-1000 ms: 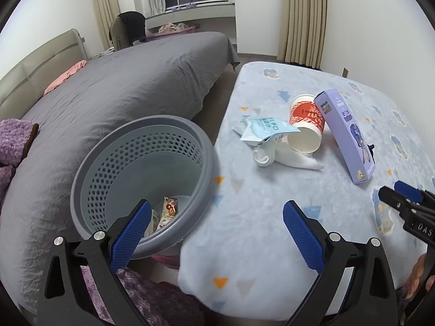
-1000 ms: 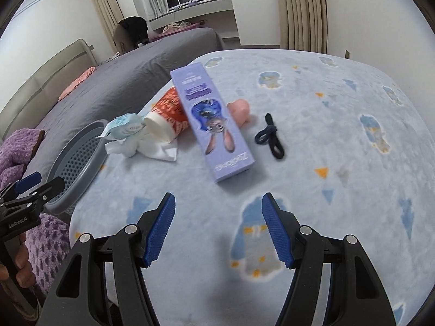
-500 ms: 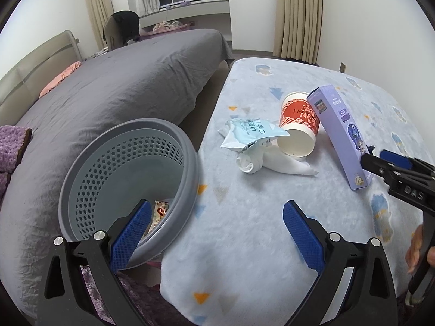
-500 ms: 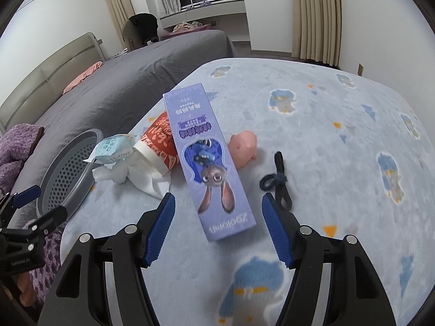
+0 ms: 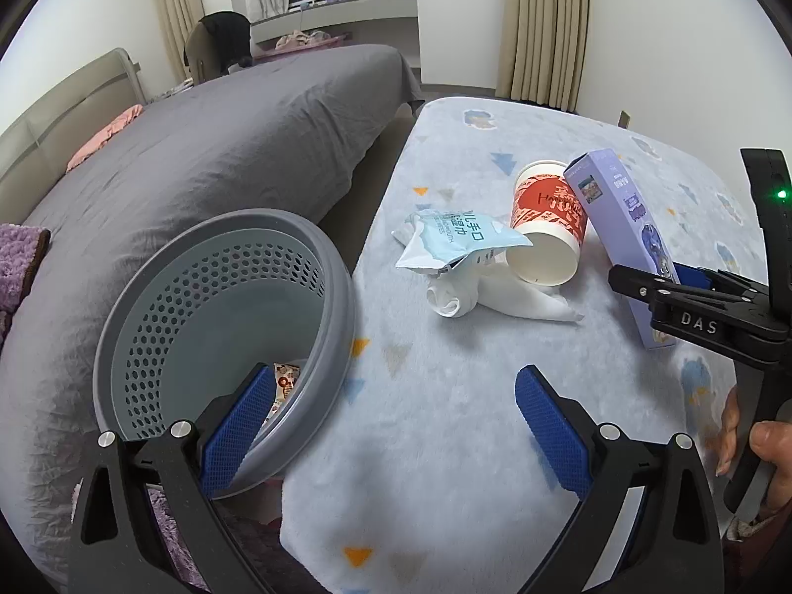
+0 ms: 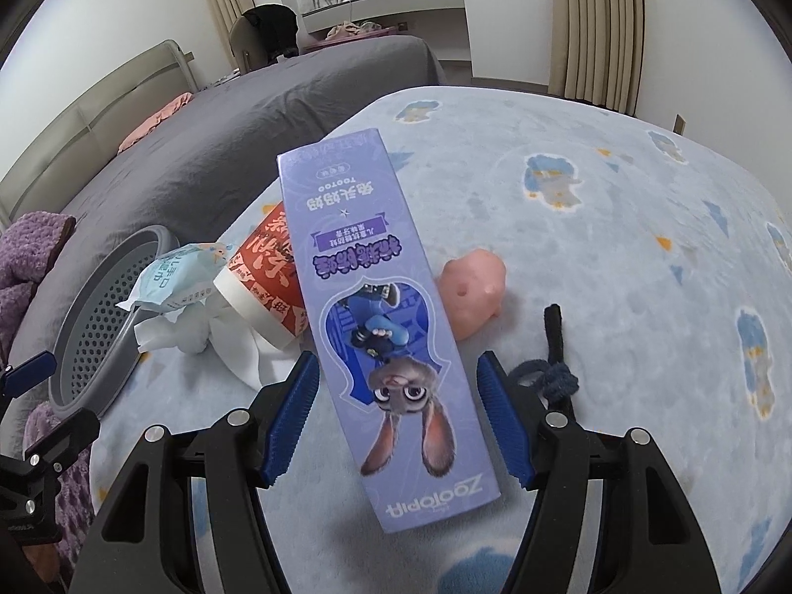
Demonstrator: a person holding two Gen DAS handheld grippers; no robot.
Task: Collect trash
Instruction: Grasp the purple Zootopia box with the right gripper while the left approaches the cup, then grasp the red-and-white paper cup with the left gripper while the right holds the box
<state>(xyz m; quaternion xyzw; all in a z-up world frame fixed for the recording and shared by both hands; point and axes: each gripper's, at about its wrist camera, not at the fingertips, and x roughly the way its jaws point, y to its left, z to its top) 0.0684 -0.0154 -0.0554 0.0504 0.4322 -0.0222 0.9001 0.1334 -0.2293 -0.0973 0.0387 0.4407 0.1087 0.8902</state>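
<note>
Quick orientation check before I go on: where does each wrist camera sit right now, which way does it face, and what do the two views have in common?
Left wrist: behind the open left claw, angled down at the bed edge, the grey basket, paper cup and wet-wipe packet; the right claw and a hand show at right.
Right wrist: behind the open right claw, angled down over the purple box, which lies between its fingers, untouched; pink toy and dark cord beyond.
Shared: box, cup, packet, white tissue, basket.

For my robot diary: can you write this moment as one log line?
right tool: open, straddling purple box | left tool: open, empty | basket: holds wrapper
</note>
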